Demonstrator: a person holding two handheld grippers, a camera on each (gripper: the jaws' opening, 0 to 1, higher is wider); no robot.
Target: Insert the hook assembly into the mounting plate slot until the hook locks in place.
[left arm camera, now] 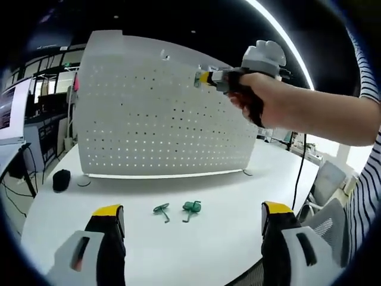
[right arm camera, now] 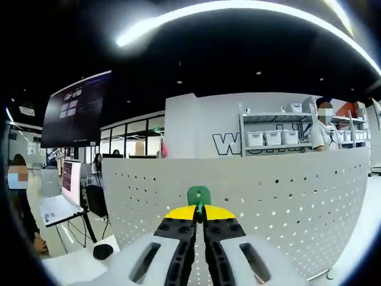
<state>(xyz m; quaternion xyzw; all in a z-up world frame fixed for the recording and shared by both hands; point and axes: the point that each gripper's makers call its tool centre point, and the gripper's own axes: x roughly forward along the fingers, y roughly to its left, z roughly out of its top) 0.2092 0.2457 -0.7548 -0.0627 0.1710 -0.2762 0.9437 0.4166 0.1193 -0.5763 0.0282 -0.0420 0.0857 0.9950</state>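
Note:
A white perforated mounting plate [left arm camera: 161,113] stands upright on the white table [left arm camera: 220,238]. My right gripper [left arm camera: 205,78], held by a hand, presses against the plate's upper right area. In the right gripper view the right gripper [right arm camera: 199,214] is shut on a green hook [right arm camera: 199,195], whose top sits against the mounting plate [right arm camera: 286,190]. Two more green hooks [left arm camera: 162,210] [left arm camera: 191,208] lie on the table in front of the plate. My left gripper [left arm camera: 193,223] is open low over the table's near side, nothing between its jaws.
A black mouse [left arm camera: 61,179] and a small round disc [left arm camera: 83,182] lie at the plate's left foot. A person's striped sleeve [left arm camera: 369,161] and a chair [left arm camera: 324,190] are at the right. A laptop [right arm camera: 59,199] sits left of the plate, and shelves with bins [right arm camera: 274,137] stand behind.

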